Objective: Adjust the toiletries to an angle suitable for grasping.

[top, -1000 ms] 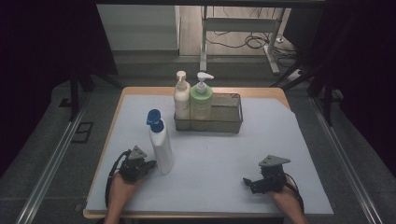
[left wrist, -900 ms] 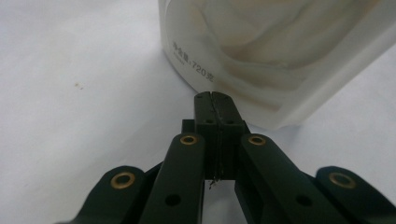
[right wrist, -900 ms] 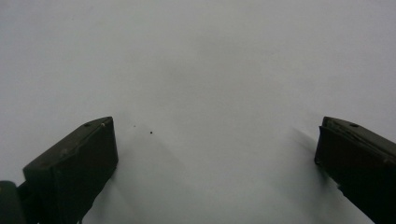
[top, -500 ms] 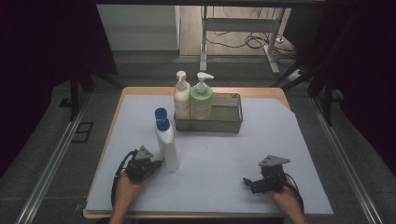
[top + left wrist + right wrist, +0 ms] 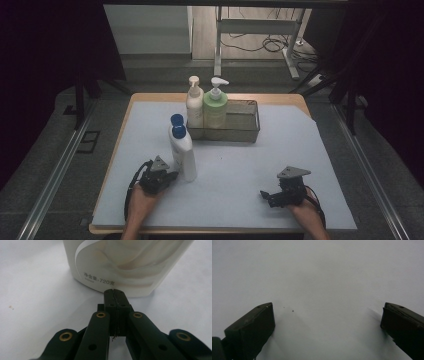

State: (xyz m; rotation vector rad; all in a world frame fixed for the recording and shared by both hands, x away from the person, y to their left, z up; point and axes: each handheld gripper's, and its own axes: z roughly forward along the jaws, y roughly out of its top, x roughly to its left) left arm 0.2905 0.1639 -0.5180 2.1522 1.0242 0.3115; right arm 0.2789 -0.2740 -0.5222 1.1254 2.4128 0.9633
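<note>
The white bottle with a blue cap stands upright on the near left of the surface, just in front of the wire basket. The left gripper is clenched, its jaws pressed together (nothing between them), its tip at the bottle's base. The right gripper rests well apart at the near right, jaws spread wide over bare surface. A cream pump bottle and a green pump bottle stand in the basket's left end.

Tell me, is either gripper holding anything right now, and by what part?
Nothing is held. The left gripper has its jaws shut together at the base of the white bottle; the right gripper is open over bare table.
</note>
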